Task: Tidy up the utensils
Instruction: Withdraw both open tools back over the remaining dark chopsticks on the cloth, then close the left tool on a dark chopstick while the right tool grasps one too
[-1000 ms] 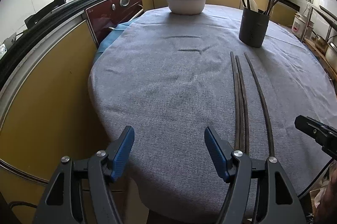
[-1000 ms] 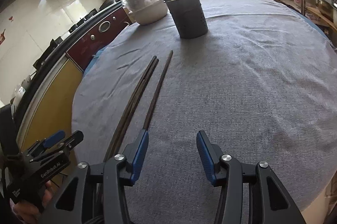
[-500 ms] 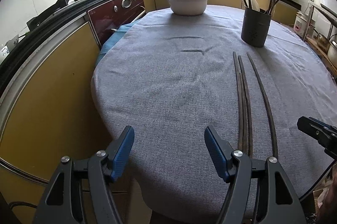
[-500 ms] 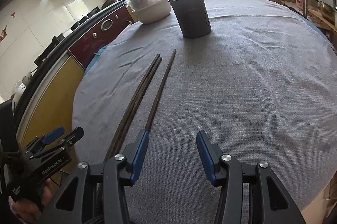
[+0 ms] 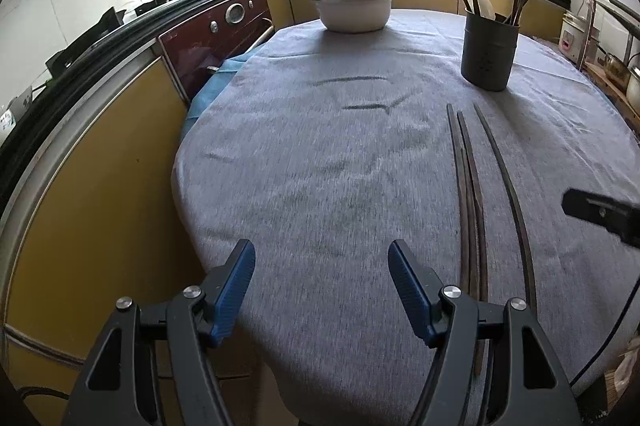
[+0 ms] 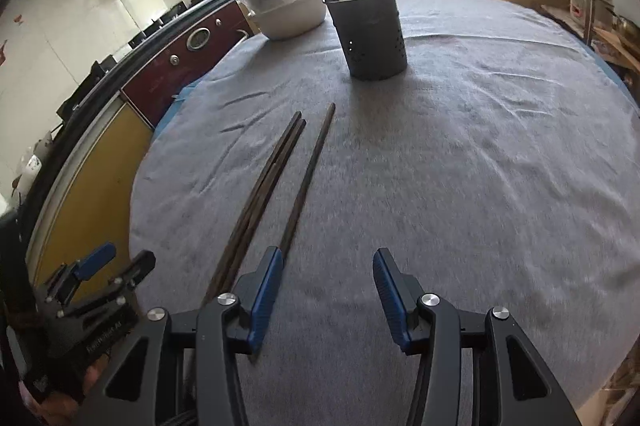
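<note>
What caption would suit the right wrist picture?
Open right hand-held gripper hovers over a grey tablecloth beside three loose chopsticks, short of the dark utensil holder.

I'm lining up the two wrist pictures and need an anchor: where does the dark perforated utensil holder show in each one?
Left wrist view: the utensil holder stands upper right, on the far part of the grey tablecloth, beyond the far tips of the loose chopsticks.
Right wrist view: the holder stands upper centre, just beyond the chopsticks.
Shared landmark: the white bowl, left of the holder in both.
</note>
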A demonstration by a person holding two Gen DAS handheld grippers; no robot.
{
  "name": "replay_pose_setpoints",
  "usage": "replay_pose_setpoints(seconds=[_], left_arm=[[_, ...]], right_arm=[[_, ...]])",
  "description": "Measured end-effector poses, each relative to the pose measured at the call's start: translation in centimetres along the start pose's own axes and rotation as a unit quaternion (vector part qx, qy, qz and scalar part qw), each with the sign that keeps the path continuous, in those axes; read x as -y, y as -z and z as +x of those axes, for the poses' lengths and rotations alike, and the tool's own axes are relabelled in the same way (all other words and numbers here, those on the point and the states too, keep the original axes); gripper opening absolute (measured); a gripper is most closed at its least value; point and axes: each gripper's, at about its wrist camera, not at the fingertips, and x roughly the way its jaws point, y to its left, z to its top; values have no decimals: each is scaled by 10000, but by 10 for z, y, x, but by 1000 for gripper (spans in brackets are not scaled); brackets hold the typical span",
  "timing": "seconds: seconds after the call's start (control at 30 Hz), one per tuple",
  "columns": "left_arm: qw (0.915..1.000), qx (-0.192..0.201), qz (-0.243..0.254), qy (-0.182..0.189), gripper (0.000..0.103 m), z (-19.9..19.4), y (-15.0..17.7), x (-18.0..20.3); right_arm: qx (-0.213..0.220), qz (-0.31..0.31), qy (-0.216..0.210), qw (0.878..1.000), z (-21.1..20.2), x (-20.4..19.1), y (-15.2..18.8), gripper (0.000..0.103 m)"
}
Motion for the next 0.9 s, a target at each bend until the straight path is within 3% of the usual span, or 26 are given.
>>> replay_pose_setpoints(seconds=[0.17, 0.47, 0.67, 0.9], left_arm=[[9998, -85, 63, 186, 70, 12, -21, 2], [9938, -568, 14, 952, 70, 48, -69, 8], [9883, -798, 87, 1294, 70, 64, -87, 19], [9834, -958, 272, 1517, 70, 85, -100, 39]], right_arm=[[-209, -42, 110, 9997, 18, -8, -31, 50], [-639, 88, 381, 9972, 65, -14, -86, 36], [-1000, 72, 696, 9925, 96, -17, -96, 25], [-851, -153, 962, 9916, 92, -14, -96, 18]])
